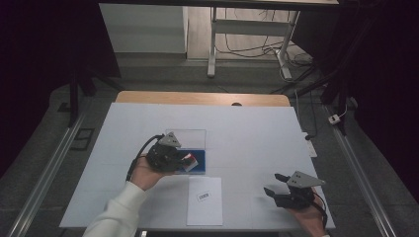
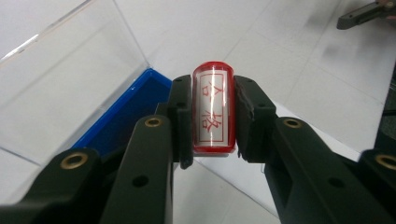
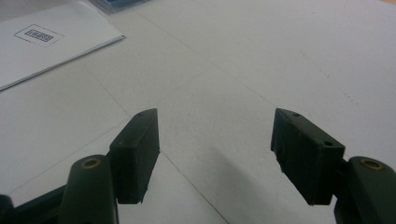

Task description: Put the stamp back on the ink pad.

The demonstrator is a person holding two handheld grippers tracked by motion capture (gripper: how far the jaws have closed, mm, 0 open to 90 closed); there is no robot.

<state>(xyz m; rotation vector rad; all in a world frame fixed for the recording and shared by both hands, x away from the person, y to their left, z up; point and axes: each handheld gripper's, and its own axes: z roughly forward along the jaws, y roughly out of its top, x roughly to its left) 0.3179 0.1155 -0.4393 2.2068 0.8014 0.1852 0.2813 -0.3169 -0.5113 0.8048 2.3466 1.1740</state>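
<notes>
Dim, cool light falls from overhead in the high view, leaving the white table (image 1: 257, 143) the brightest patch while everything around that table sinks into near-black murk, and the whole frame runs soft and grainy. In the left gripper view a white glare streak runs down the red stamp (image 2: 213, 113), the clear lid (image 2: 60, 88) left of the stamp catches pale reflections, and the table beyond the stamp goes blurry. The right gripper view shows a soft shadow on the table between the right gripper (image 3: 215, 158) and its 2 dark, slightly smeared jaws.
</notes>
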